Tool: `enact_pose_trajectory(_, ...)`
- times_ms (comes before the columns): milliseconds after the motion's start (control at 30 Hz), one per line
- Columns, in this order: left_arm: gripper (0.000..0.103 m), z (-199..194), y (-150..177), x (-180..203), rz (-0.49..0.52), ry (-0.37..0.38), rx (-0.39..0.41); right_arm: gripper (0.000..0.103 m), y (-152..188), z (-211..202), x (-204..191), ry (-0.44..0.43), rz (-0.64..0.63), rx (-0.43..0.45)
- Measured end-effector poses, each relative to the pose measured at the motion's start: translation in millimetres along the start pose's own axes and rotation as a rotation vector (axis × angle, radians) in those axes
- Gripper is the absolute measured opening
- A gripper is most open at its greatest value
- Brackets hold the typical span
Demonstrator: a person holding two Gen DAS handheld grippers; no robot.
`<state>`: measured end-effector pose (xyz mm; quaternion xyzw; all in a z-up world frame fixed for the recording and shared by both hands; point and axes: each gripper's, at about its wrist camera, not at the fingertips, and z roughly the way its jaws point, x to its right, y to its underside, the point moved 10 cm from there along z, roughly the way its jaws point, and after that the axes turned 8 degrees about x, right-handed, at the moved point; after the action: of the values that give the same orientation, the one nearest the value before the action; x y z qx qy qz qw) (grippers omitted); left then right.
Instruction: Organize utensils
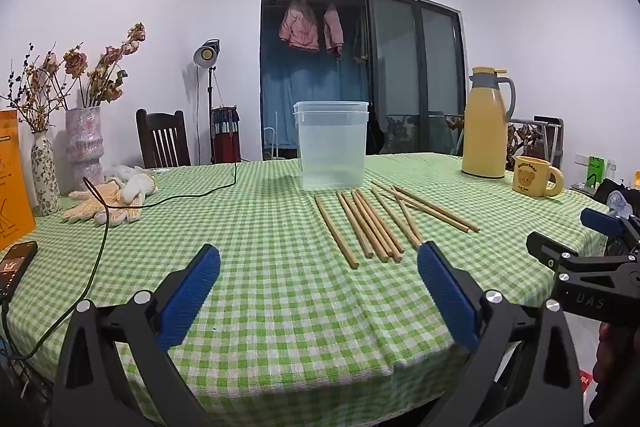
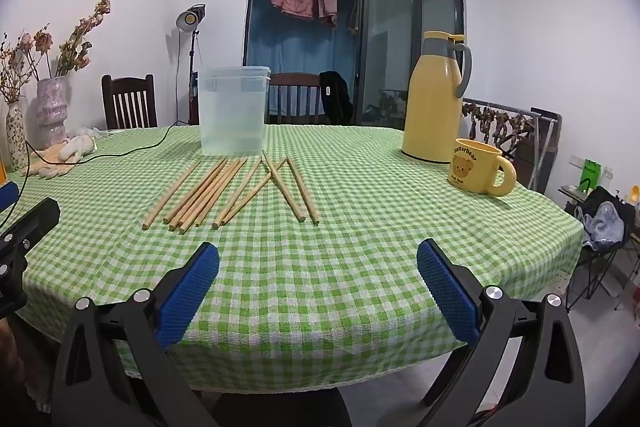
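Several wooden chopsticks point(image 1: 370, 223) lie loose on the green checked tablecloth point(image 1: 260, 227), in front of a clear plastic container point(image 1: 331, 145) that stands upright. They also show in the right wrist view point(image 2: 224, 193), with the container point(image 2: 233, 111) behind them. My left gripper point(image 1: 319, 259) is open and empty, low over the table's near edge, left of the chopsticks' near ends. My right gripper point(image 2: 318, 255) is open and empty, near the front edge, short of the chopsticks. It also shows at the right of the left wrist view point(image 1: 576, 231).
A yellow thermos point(image 2: 436, 99) and a yellow bear mug point(image 2: 480, 167) stand at the right. Work gloves point(image 1: 110, 201), a black cable point(image 1: 160, 201), two vases with dried flowers point(image 1: 84, 143), an orange box point(image 1: 12, 183) and a phone point(image 1: 14, 267) are at the left. Chairs stand behind the table.
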<state>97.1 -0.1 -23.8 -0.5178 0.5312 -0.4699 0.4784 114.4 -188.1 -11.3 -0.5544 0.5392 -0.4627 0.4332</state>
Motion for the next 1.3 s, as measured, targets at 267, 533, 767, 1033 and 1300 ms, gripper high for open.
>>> enact_pose_trajectory(267,0.096,0.3,0.0,0.3,0.006,0.000,0.005,0.095,-2.3,-4.7,0.9,-0.029,0.016,0.009)
enact_pose_trajectory(533,0.096,-2.1,-2.8,3.4,0.004,-0.007,0.000,0.095,1.1,1.2,-1.2,-0.030,0.016,-0.009)
enact_pose_trajectory(767,0.096,-2.8,-2.5,4.5,0.008,-0.004,0.003,0.095,1.2,-0.2,-0.8,-0.024,0.014,-0.009)
enact_pose_trajectory(1033,0.096,-0.9,-3.9,3.2,0.011,-0.003,0.006,0.095,1.1,1.6,-1.5,-0.026,0.008,-0.012)
enact_pose_trajectory(1300,0.096,-1.0,-4.3,3.3,0.012,-0.002,0.007,0.095,1.1,1.4,-1.5,-0.027,0.010,-0.007)
